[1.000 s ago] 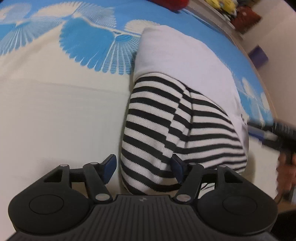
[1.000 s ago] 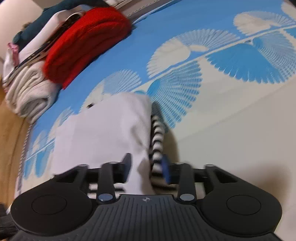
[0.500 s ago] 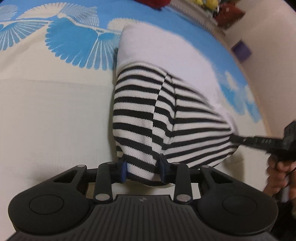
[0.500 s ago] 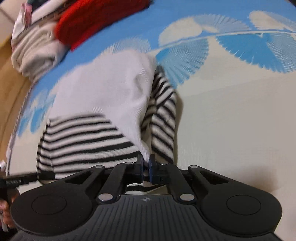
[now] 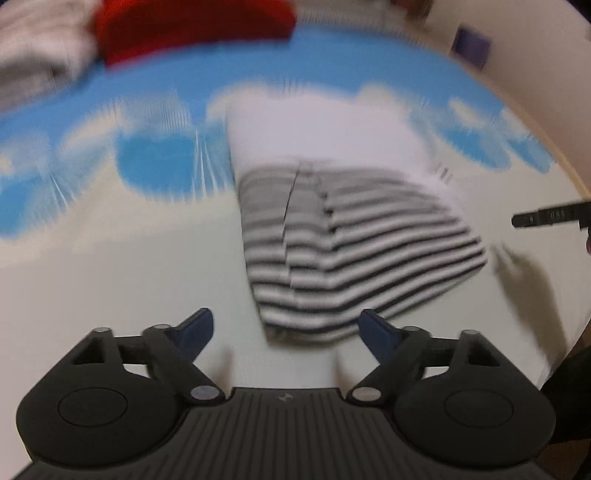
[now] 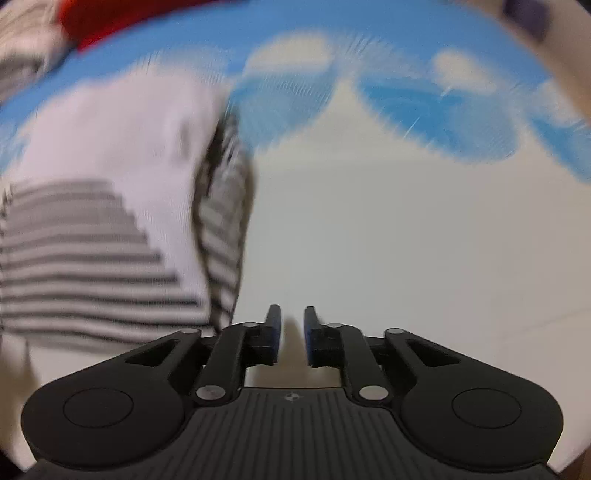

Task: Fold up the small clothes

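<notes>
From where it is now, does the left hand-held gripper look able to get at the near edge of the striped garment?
Probably yes. The left hand-held gripper is open, the striped garment lies flat on the bedsheet just ahead of its fingertips, and nothing sits between them.

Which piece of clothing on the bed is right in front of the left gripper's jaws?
The black-and-white striped garment, lying folded on the bedspread. The red one and the pale folded ones sit far back.
</notes>
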`<state>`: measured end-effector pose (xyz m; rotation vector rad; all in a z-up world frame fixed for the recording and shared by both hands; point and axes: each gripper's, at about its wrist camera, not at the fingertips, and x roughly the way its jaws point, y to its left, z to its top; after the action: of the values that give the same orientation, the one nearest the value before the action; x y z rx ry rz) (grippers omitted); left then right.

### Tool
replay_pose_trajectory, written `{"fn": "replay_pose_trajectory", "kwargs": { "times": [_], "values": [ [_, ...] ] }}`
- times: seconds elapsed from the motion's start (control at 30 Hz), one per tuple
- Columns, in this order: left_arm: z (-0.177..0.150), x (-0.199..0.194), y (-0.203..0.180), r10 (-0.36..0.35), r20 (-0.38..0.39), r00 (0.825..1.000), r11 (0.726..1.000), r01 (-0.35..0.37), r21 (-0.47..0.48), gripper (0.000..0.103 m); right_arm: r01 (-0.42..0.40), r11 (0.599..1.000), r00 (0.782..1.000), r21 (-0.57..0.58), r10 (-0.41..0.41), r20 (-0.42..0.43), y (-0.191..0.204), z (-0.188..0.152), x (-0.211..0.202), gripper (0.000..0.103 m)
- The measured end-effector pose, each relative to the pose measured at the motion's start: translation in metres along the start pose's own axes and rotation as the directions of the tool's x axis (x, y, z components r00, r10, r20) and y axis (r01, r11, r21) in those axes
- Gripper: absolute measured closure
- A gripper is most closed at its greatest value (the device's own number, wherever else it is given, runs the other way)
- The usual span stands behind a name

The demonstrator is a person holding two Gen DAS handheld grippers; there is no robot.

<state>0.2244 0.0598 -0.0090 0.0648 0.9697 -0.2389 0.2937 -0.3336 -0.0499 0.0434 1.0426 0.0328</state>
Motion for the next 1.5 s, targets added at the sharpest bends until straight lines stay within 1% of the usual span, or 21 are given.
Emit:
{"fn": "replay_pose_trajectory", "kwargs": {
  "times": [0.03, 0.07, 0.1, 0.13, 0.2, 0.23, 0.27, 0.33, 0.4, 0.47, 0.5, 0.57, 0.6, 0.63, 0.7, 0.8, 0.87, 0.93, 1.0, 1.17, 1.5],
  "values": [
    [-0.002, -0.014, -0.005, 0.009, 0.043, 0.999, 1.0, -0.009, 0.011, 0.01, -0.011, 1.0, 0.998, 0.019, 0.01, 0.064, -0.001, 0.0, -0.018, 0.076],
    [-0.005, -0.028, -0.01, 0.017, 0.084, 0.996, 1.0, -0.019, 0.015, 0.01, -0.024, 0.999, 0.991, 0.03, 0.02, 0.132, 0.0, -0.001, -0.038, 0.066],
    [-0.009, -0.042, -0.015, 0.03, 0.124, 0.992, 0.999, -0.032, 0.012, 0.01, -0.035, 0.999, 0.981, 0.032, 0.028, 0.192, 0.002, -0.004, -0.056, 0.053],
    [-0.013, -0.055, -0.021, 0.043, 0.164, 0.986, 0.999, -0.045, 0.008, 0.009, -0.045, 0.999, 0.965, 0.024, 0.038, 0.259, 0.005, -0.011, -0.077, 0.043],
    [-0.022, -0.078, -0.034, 0.057, 0.237, 0.97, 0.998, -0.059, 0.001, 0.009, -0.066, 0.998, 0.937, -0.008, 0.065, 0.344, 0.013, -0.028, -0.108, 0.035],
    [-0.028, -0.089, -0.039, 0.067, 0.268, 0.961, 0.998, -0.067, -0.009, 0.007, -0.082, 0.996, 0.924, -0.025, 0.085, 0.372, 0.017, -0.038, -0.121, 0.033],
    [-0.035, -0.099, -0.044, 0.078, 0.291, 0.953, 0.997, -0.073, -0.028, 0.002, -0.096, 0.995, 0.915, -0.038, 0.104, 0.39, 0.021, -0.049, -0.136, 0.029],
    [-0.048, -0.113, -0.056, 0.099, 0.333, 0.938, 0.993, -0.073, -0.091, 0.001, -0.116, 0.992, 0.905, -0.045, 0.124, 0.407, 0.028, -0.074, -0.156, 0.023],
    [-0.062, -0.118, -0.065, 0.118, 0.327, 0.938, 0.983, -0.064, -0.17, 0.001, -0.131, 0.991, 0.904, -0.011, 0.124, 0.41, 0.033, -0.097, -0.165, 0.018],
    [-0.078, -0.11, -0.071, 0.124, 0.294, 0.948, 0.968, -0.05, -0.248, 0.001, -0.161, 0.987, 0.909, 0.018, 0.141, 0.391, 0.038, -0.123, -0.164, 0.018],
    [-0.083, -0.102, -0.073, 0.134, 0.271, 0.953, 0.962, -0.059, -0.266, 0.001, -0.162, 0.987, 0.915, 0.015, 0.144, 0.378, 0.042, -0.136, -0.158, 0.018],
    [-0.084, -0.084, -0.082, 0.174, 0.187, 0.967, 0.965, -0.129, -0.227, 0.001, -0.109, 0.994, 0.947, -0.022, 0.111, 0.301, 0.054, -0.147, -0.138, 0.019],
    [-0.082, -0.08, -0.083, 0.185, 0.174, 0.967, 0.965, -0.144, -0.221, 0.001, -0.098, 0.994, 0.947, -0.04, 0.106, 0.304, 0.059, -0.146, -0.136, 0.021],
    [-0.079, -0.078, -0.083, 0.18, 0.183, 0.967, 0.965, -0.137, -0.224, 0.001, -0.091, 0.994, 0.935, -0.058, 0.106, 0.34, 0.062, -0.144, -0.137, 0.021],
    [-0.074, -0.074, -0.084, 0.177, 0.192, 0.965, 0.968, -0.136, -0.211, 0.001, -0.066, 0.994, 0.922, -0.092, 0.096, 0.376, 0.069, -0.14, -0.136, 0.019],
    [-0.072, -0.063, -0.089, 0.197, 0.182, 0.963, 0.97, -0.165, -0.177, 0.001, -0.054, 0.993, 0.934, -0.107, 0.088, 0.347, 0.074, -0.135, -0.123, 0.019],
    [-0.07, -0.058, -0.092, 0.196, 0.182, 0.964, 0.971, -0.164, -0.175, 0.001, -0.078, 0.993, 0.943, -0.093, 0.104, 0.316, 0.077, -0.135, -0.119, 0.019],
    [-0.069, -0.054, -0.096, 0.195, 0.188, 0.963, 0.971, -0.162, -0.176, 0.001, -0.102, 0.99, 0.943, -0.098, 0.127, 0.309, 0.082, -0.137, -0.117, 0.019],
    [-0.068, -0.052, -0.098, 0.186, 0.194, 0.963, 0.972, -0.152, -0.178, 0.001, -0.101, 0.988, 0.942, -0.12, 0.134, 0.309, 0.09, -0.138, -0.116, 0.019],
    [-0.066, -0.048, -0.095, 0.184, 0.19, 0.964, 0.968, -0.144, -0.205, 0.001, -0.094, 0.986, 0.943, -0.137, 0.133, 0.306, 0.102, -0.138, -0.112, 0.019],
    [-0.066, -0.048, -0.093, 0.186, 0.201, 0.962, 0.968, -0.144, -0.205, 0.001, -0.089, 0.984, 0.938, -0.156, 0.135, 0.32, 0.109, -0.138, -0.112, 0.019]
  ]
}}
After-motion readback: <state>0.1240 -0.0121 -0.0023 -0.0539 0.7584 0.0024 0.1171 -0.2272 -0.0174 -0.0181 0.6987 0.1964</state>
